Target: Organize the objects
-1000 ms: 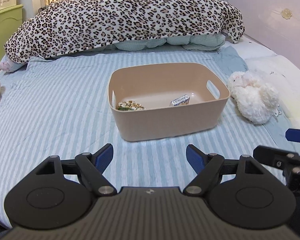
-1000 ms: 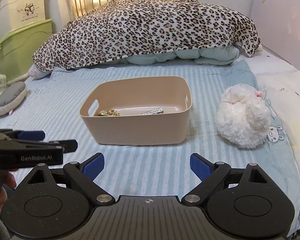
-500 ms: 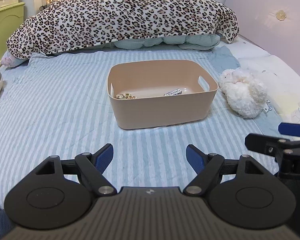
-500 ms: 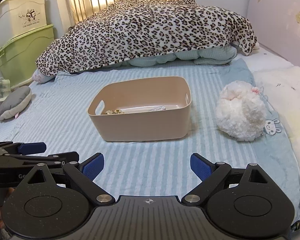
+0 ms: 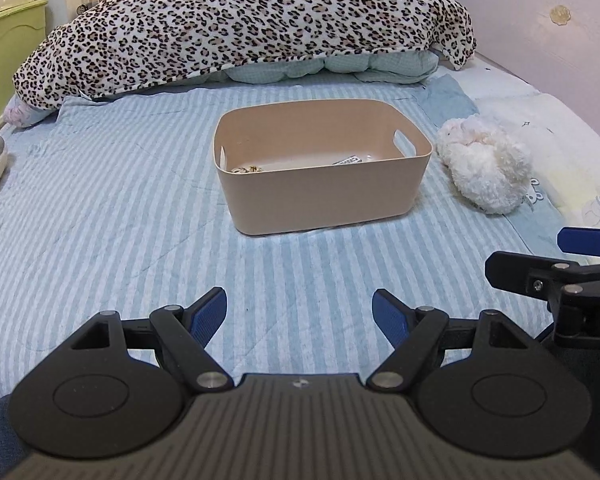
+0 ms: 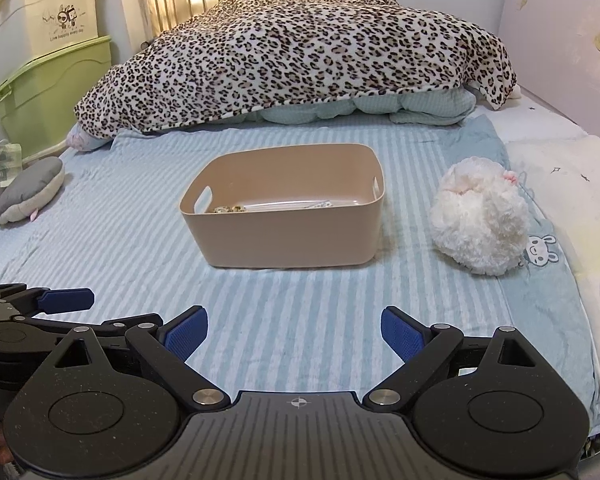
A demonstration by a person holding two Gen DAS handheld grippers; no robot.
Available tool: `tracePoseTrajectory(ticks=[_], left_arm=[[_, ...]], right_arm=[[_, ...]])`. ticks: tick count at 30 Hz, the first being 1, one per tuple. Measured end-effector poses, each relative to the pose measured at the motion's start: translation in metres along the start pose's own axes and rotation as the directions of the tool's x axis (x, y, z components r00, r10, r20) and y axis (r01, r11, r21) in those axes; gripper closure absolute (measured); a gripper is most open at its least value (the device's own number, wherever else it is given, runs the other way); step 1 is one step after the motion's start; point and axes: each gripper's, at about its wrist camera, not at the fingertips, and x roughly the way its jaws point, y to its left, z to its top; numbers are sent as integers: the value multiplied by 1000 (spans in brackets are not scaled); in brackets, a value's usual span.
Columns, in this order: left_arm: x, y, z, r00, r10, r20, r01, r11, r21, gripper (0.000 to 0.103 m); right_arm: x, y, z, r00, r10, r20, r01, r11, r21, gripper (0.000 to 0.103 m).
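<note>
A tan plastic basket (image 5: pixel 324 196) (image 6: pixel 288 236) stands on the striped bed. Inside it lie a small patterned packet (image 5: pixel 246 169) at the left and a white printed packet (image 5: pixel 348 160) toward the right. A white plush toy (image 5: pixel 486 168) (image 6: pixel 480 224) lies on the bed to the right of the basket. My left gripper (image 5: pixel 299 314) is open and empty, well short of the basket. My right gripper (image 6: pixel 294 330) is open and empty too, also well back from it. Each gripper shows at the edge of the other's view.
A leopard-print blanket (image 6: pixel 300 60) over a pale quilt is heaped at the far end of the bed. A grey cushion (image 6: pixel 30 190) lies at the left edge. Green and cream storage boxes (image 6: pixel 40 60) stand at the left. A pale headboard (image 5: pixel 540 28) runs along the right.
Both grippers have pulled back from the basket, which now looks smaller and farther away. Both stay open and empty.
</note>
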Motion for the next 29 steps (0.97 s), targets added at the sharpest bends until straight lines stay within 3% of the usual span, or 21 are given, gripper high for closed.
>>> tracePoseTrajectory(ticks=[29], left_arm=[[8, 4, 3, 1000, -1, -16, 1, 1000, -10, 18]], right_arm=[[13, -7, -3, 1000, -2, -21, 3, 1000, 16, 6]])
